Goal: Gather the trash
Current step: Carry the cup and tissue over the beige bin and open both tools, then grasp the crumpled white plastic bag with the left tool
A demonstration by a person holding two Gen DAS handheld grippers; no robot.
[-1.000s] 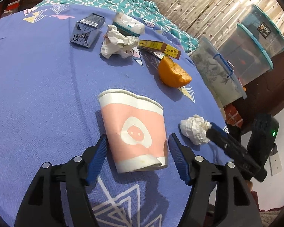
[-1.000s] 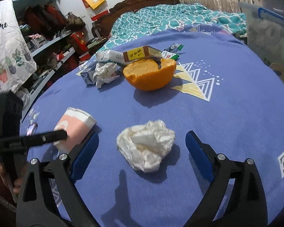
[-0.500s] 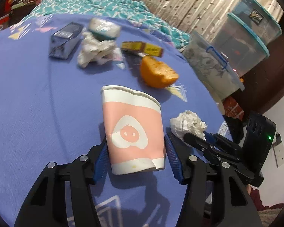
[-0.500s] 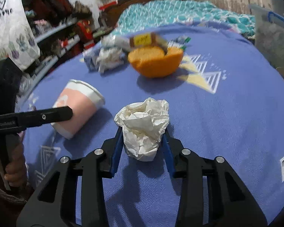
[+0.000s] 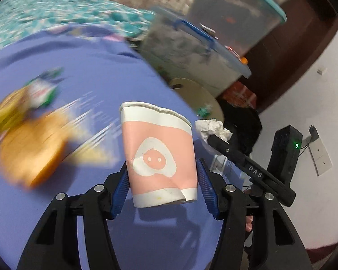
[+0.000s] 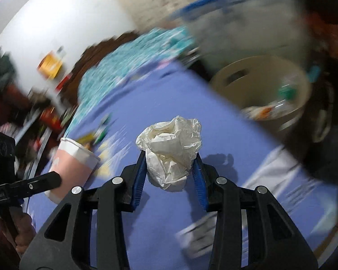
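bare purple bedspread lies ahead of the right tool; the beige bin beyond stands unblocked.

Clear storage tubs stand beyond the purple bedspread.

- In the left wrist view the orange peel and the wrappers beside it are smeared by motion blur; no print can be read
- The crumpled tissue is partly hidden behind the paper cup
- In the right wrist view the bin and its contents are blurred
- The shelves at the left are blurred beyond telling
- The hand is cut off by the picture's edge
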